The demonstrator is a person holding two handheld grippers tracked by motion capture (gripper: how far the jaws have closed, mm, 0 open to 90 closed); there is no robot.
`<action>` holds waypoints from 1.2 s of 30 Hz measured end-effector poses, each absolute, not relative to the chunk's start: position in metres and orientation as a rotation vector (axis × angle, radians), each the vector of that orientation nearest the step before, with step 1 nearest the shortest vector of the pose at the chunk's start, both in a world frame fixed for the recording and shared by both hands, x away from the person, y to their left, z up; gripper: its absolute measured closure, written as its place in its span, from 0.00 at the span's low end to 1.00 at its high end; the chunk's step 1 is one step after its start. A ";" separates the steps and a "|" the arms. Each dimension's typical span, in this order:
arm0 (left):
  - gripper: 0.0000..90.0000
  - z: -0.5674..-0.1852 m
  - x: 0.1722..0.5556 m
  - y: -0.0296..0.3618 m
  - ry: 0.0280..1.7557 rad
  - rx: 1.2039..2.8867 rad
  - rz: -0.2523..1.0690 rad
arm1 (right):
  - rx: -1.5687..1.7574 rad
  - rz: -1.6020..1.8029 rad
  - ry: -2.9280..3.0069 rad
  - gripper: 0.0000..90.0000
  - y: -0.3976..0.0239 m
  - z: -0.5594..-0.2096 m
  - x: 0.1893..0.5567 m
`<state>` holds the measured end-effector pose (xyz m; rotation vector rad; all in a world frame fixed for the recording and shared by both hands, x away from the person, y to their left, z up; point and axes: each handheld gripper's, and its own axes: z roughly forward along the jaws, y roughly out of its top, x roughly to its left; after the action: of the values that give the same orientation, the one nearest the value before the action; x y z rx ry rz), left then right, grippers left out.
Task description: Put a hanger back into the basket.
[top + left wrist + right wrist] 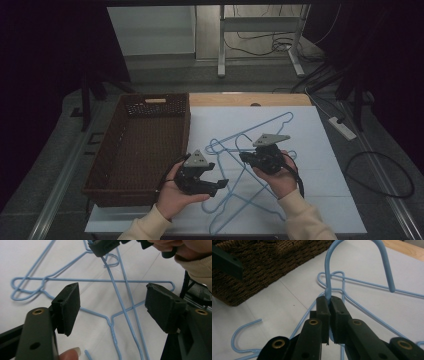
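- The worktop [330,150] had a white sheet over it, and the brown wicker basket [135,150] ran along its left edge.
- The light blue wire hangers [240,170] lay tangled around the middle of the worktop, just right of the basket.
- My right gripper [329,300] had its jaws pressed together on the neck of one hanger's hook [359,255].
- My left gripper [112,305] had its jaws spread wide over the crossed wires, pinching nothing.
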<state>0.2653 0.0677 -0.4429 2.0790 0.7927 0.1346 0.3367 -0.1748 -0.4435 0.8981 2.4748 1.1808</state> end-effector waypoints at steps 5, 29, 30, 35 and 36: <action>0.33 -0.448 0.265 0.056 0.789 2.107 0.129 | 0.901 1.190 2.469 0.96 -0.176 -0.442 0.336; 0.70 -0.491 0.287 0.006 0.853 2.202 -0.009 | 0.891 1.221 2.465 0.96 -0.181 -0.440 0.332; 0.75 -0.492 0.287 0.006 0.855 2.201 -0.013 | 0.890 1.221 2.464 0.96 -0.181 -0.440 0.332; 0.90 -0.493 0.288 0.007 0.884 2.175 -0.041 | 0.892 1.227 2.464 0.96 -0.183 -0.439 0.332; 0.91 -0.493 0.288 0.007 0.892 2.167 -0.048 | 0.895 1.231 2.464 0.96 -0.183 -0.439 0.331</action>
<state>0.2878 0.0068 -0.4931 2.1674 0.8917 -0.0480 0.3314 -0.1834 -0.4392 0.8950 2.4641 1.2314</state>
